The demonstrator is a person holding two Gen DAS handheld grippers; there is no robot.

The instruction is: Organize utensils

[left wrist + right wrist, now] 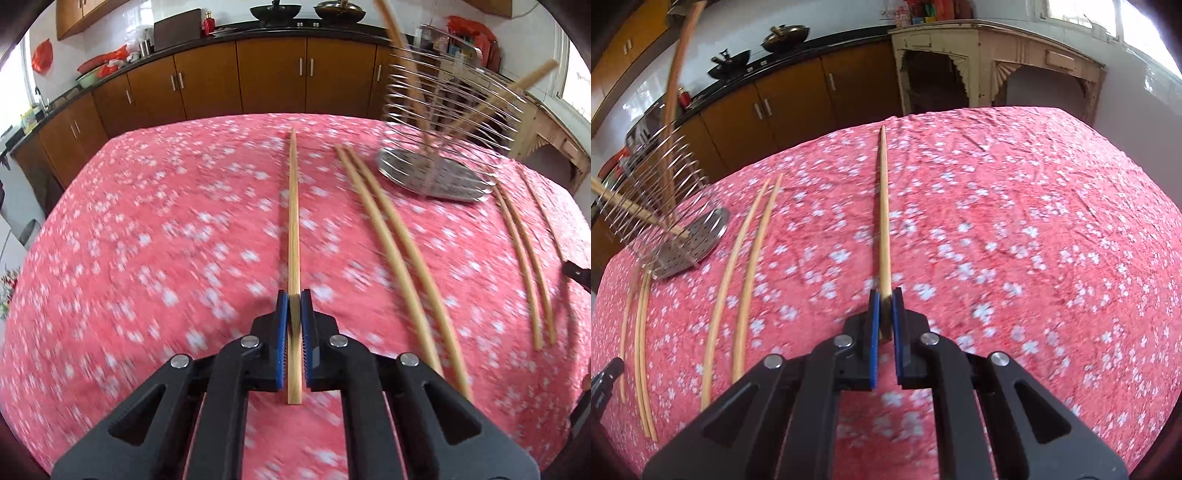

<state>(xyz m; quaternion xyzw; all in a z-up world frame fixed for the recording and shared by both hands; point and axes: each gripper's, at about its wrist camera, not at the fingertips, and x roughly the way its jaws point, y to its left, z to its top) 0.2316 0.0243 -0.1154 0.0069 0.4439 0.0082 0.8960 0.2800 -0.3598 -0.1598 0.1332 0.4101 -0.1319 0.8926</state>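
My left gripper (294, 295) is shut on a wooden chopstick (293, 206) that points away over the pink flowered tablecloth (166, 240). My right gripper (885, 295) is likewise shut on the end of a chopstick (884, 206). A wire utensil holder (436, 173) with a perforated metal base stands right of the left gripper. In the right wrist view the holder (690, 240) is at the far left, with chopsticks (679, 66) leaning in it. Two loose pairs lie on the cloth: one pair (391, 236) (746, 258) near the holder, another pair (524, 258) (641, 350) beyond it.
Brown kitchen cabinets (273, 77) with a dark counter and woks run behind the table. A worn white side table (979, 62) stands at the far side. A black part (605, 376) shows at the left rim of the right wrist view.
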